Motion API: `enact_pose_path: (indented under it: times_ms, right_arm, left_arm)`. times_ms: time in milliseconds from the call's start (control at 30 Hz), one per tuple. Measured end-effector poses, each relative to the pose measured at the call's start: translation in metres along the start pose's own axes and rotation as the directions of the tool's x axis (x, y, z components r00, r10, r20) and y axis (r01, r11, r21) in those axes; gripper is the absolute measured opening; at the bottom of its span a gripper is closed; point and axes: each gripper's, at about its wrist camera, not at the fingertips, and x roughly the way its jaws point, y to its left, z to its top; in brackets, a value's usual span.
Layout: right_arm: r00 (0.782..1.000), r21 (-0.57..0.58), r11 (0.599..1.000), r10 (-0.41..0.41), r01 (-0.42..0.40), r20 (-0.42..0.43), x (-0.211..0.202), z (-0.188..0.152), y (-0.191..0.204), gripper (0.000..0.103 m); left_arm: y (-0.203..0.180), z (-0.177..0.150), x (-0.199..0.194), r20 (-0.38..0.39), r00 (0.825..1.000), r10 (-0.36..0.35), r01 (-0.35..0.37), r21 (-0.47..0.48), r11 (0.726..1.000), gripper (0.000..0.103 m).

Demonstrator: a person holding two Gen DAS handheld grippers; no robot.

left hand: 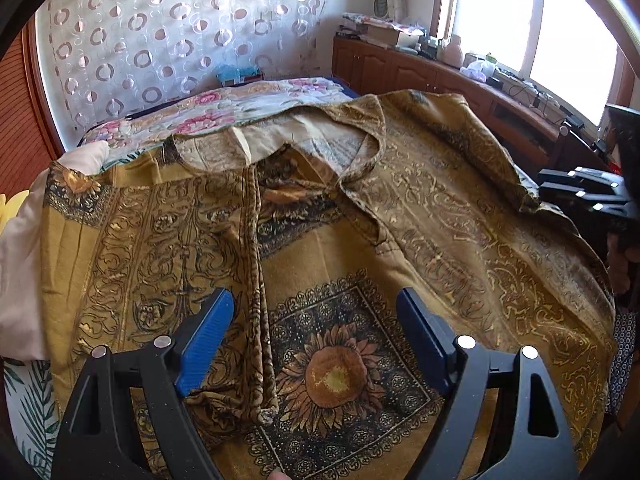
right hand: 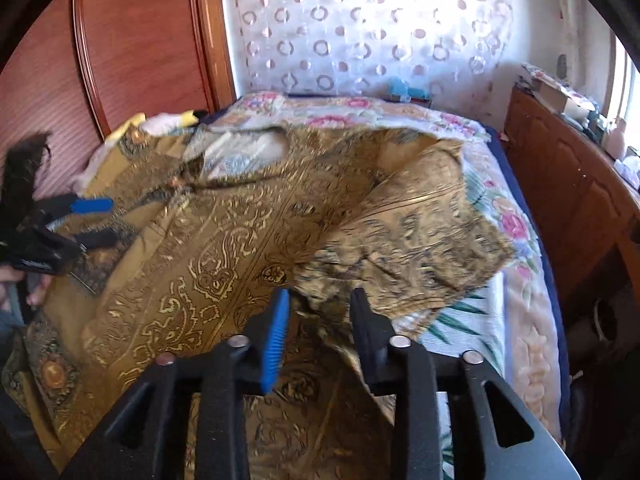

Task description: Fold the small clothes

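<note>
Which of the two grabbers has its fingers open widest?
The left gripper. Its blue pads stand far apart above the sunflower print on the yellow garment. The right gripper is much narrower.

The mustard-yellow printed garment with sunflower panels (left hand: 320,248) runs off the bottom edge of the left wrist view, its hem out of sight, and covers most of the floral bedspread (left hand: 224,104) beneath. In the right wrist view the cloth near the right claw (right hand: 320,312) is motion-blurred, so whether it is pinched cannot be told. The small items on the wooden sideboard (left hand: 432,64) under the window are too small to identify.
</note>
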Motion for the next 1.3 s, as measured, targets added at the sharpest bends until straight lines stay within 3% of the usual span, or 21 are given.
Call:
enact_pose_path:
  times_ms: [100, 200, 400, 567, 900, 933, 1000, 1033, 1067, 1300]
  right_arm:
    - [0.998, 0.029, 0.999, -0.041, 0.04, 0.045, -0.019, -0.005, -0.011, 0.046]
    - [0.994, 0.076, 0.992, -0.106, 0.103, 0.034, -0.024, -0.008, -0.031, 0.046]
    - [0.992, 0.134, 0.983, -0.119, 0.123, -0.04, 0.01, -0.007, -0.052, 0.046]
    - [0.989, 0.162, 0.978, -0.115, 0.13, -0.098, 0.047, 0.009, -0.062, 0.046]
    - [0.976, 0.12, 0.973, -0.185, 0.199, -0.116, 0.055, 0.015, -0.058, 0.046]
    - [0.977, 0.114, 0.974, -0.181, 0.194, -0.111, 0.054, 0.015, -0.057, 0.043]
    - [0.981, 0.101, 0.98, -0.163, 0.173, -0.101, 0.052, 0.015, -0.055, 0.027]
    - [0.983, 0.097, 0.982, -0.151, 0.161, -0.101, 0.053, 0.015, -0.056, 0.01]
    - [0.986, 0.098, 0.985, -0.129, 0.139, -0.102, 0.053, 0.016, -0.055, 0.006]
    - [0.996, 0.056, 0.995, -0.086, 0.085, 0.014, 0.027, 0.038, -0.039, 0.005]
  left_arm:
    - [-0.001, -0.001, 0.004, -0.02, 1.0, 0.005, -0.005, 0.005, 1.0, 0.084]
    - [-0.003, -0.001, 0.007, -0.038, 0.999, 0.008, -0.008, 0.01, 1.0, 0.084]
    - [-0.01, 0.0, 0.01, -0.055, 0.998, 0.037, -0.035, 0.049, 0.998, 0.087]
    - [-0.016, -0.001, 0.014, -0.075, 0.997, 0.017, -0.011, 0.078, 0.997, 0.103]
    - [-0.016, 0.0, 0.014, -0.08, 0.997, 0.013, -0.006, 0.085, 0.996, 0.103]
    - [-0.016, 0.001, 0.015, -0.08, 0.997, 0.013, -0.006, 0.085, 0.996, 0.103]
    - [-0.016, 0.0, 0.014, -0.08, 0.997, 0.013, -0.006, 0.085, 0.996, 0.103]
    - [-0.016, 0.001, 0.014, -0.08, 0.997, 0.013, -0.006, 0.085, 0.996, 0.103]
    - [-0.016, 0.001, 0.015, -0.08, 0.997, 0.013, -0.006, 0.085, 0.996, 0.103]
    - [-0.014, -0.001, 0.012, -0.079, 0.997, 0.017, -0.011, 0.08, 0.997, 0.103]
